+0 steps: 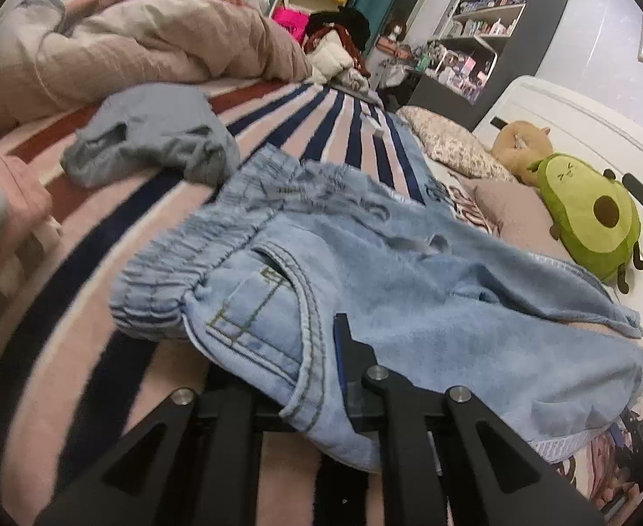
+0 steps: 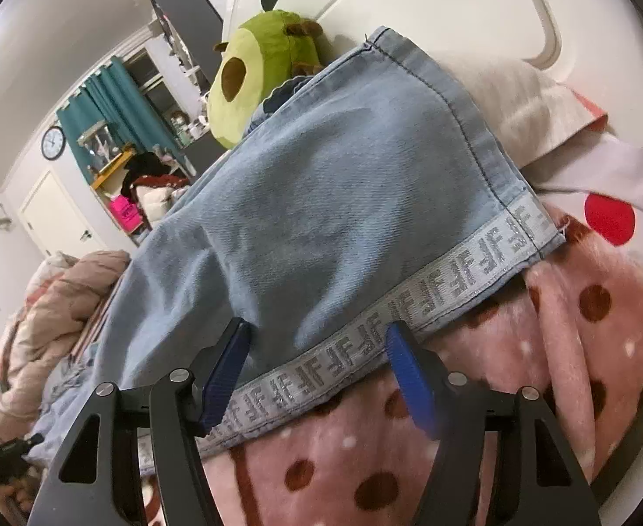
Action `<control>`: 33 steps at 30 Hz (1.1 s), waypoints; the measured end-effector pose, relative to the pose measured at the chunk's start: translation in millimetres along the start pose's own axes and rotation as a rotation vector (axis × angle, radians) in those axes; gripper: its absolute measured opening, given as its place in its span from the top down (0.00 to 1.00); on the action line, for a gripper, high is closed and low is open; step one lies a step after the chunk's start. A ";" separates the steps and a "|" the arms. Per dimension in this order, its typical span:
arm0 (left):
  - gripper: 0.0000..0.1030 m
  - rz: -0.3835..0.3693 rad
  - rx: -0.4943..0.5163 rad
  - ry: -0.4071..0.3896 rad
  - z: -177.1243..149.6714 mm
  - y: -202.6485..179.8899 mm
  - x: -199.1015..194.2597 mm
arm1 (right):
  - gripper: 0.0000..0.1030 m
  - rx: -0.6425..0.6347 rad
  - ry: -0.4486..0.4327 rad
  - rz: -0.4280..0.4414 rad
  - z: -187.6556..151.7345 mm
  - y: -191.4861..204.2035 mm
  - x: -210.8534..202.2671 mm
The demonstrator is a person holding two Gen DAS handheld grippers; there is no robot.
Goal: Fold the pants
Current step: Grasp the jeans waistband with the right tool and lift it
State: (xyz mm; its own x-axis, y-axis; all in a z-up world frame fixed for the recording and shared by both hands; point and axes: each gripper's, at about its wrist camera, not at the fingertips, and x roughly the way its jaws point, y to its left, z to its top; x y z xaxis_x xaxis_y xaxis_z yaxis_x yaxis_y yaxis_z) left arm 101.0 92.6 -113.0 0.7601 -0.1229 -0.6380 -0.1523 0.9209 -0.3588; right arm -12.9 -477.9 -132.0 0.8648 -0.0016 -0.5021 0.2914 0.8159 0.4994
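Observation:
Light blue denim pants (image 1: 365, 271) lie across the striped bed, elastic waistband at the left, legs running right. My left gripper (image 1: 317, 372) is shut on the pants at the front pocket edge; denim drapes over and hides the left finger. In the right wrist view the pants' leg (image 2: 321, 201) with its patterned side tape (image 2: 409, 307) lies over a pink dotted blanket. My right gripper (image 2: 317, 350) is open, its blue-padded fingers either side of the taped edge, not closed on it.
A grey garment (image 1: 146, 140) lies on the striped sheet (image 1: 80, 271) beyond the waistband. A crumpled beige duvet (image 1: 137, 48) fills the far left. An avocado plush (image 1: 593, 215) and pillows (image 1: 453, 144) sit by the white headboard (image 1: 584, 118). The pink dotted blanket (image 2: 562, 328) bunches at the right.

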 end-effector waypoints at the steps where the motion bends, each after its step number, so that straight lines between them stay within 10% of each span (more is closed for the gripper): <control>1: 0.93 0.009 -0.004 -0.014 2.0 2.9 -4.0 | 0.41 -0.007 0.018 0.000 -0.3 0.9 -0.7; 19: 0.93 0.038 -0.028 0.024 -8.2 20.0 4.9 | 0.31 -0.141 0.022 -0.271 -5.3 17.2 14.9; 25: 0.93 0.022 -0.032 -0.009 -6.4 18.9 -5.0 | 0.99 -0.169 0.011 -0.328 -5.8 19.7 -1.2; 33: 0.93 0.018 -0.029 -0.050 -1.2 20.3 -24.4 | 0.99 -0.219 -0.011 -0.256 7.0 37.4 -33.0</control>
State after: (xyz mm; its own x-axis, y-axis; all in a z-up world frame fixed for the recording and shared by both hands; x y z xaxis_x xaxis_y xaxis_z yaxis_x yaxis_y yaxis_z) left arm 78.6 113.9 -105.5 0.7877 -0.0866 -0.6099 -0.1840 0.9118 -0.3671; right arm -27.6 -451.4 -91.8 0.7797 -0.2274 -0.5834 0.4058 0.8931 0.1942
